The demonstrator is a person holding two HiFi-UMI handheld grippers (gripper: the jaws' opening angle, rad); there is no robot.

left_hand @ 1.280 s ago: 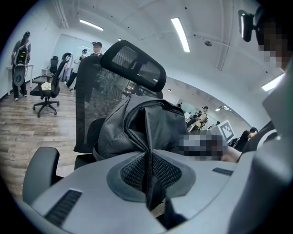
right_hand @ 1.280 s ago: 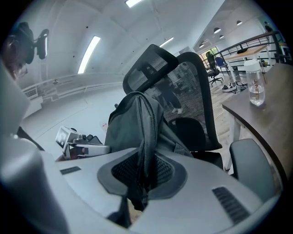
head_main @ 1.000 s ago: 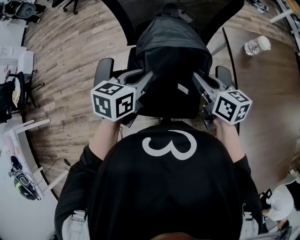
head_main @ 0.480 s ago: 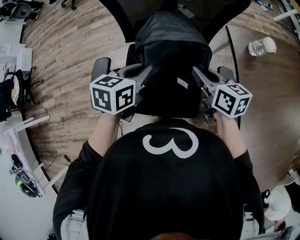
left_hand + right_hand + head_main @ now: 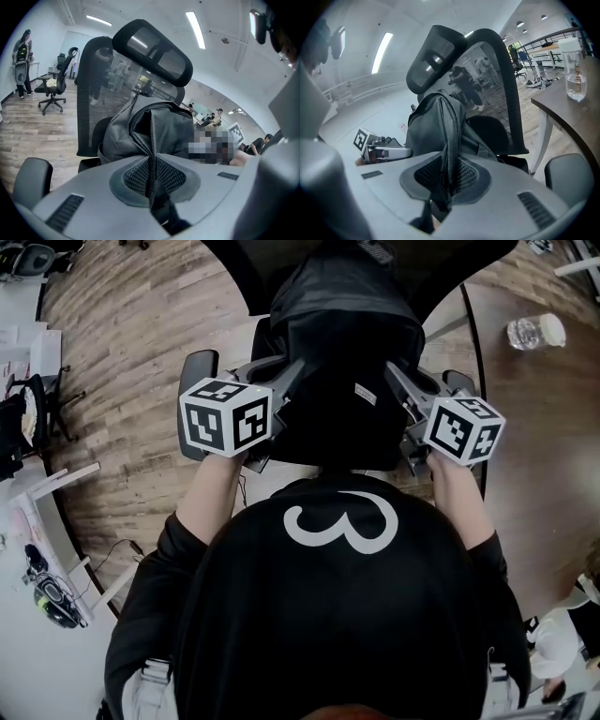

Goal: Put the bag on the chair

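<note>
A black backpack [image 5: 339, 371] hangs between my two grippers over the seat of a black mesh office chair [image 5: 234, 268]. My left gripper [image 5: 286, 395] is shut on a fold of the bag's fabric [image 5: 152, 154] at its left side. My right gripper [image 5: 398, 390] is shut on a strap or seam [image 5: 449, 154] at the bag's right side. In both gripper views the bag [image 5: 154, 131] [image 5: 436, 126] stands upright in front of the chair's mesh back [image 5: 101, 93] [image 5: 487, 79] and headrest. The seat under the bag is hidden.
The chair's armrests [image 5: 197, 381] [image 5: 459, 381] flank the bag. A dark wooden table [image 5: 544, 427] with a plastic water bottle [image 5: 536, 332] stands at the right. White desks [image 5: 28, 521] and another office chair [image 5: 54, 84] are at the left on the wooden floor. People stand in the background.
Both grippers and the bag have moved forward and down toward the chair seat, closer to the armrests. Both grips are unchanged.
</note>
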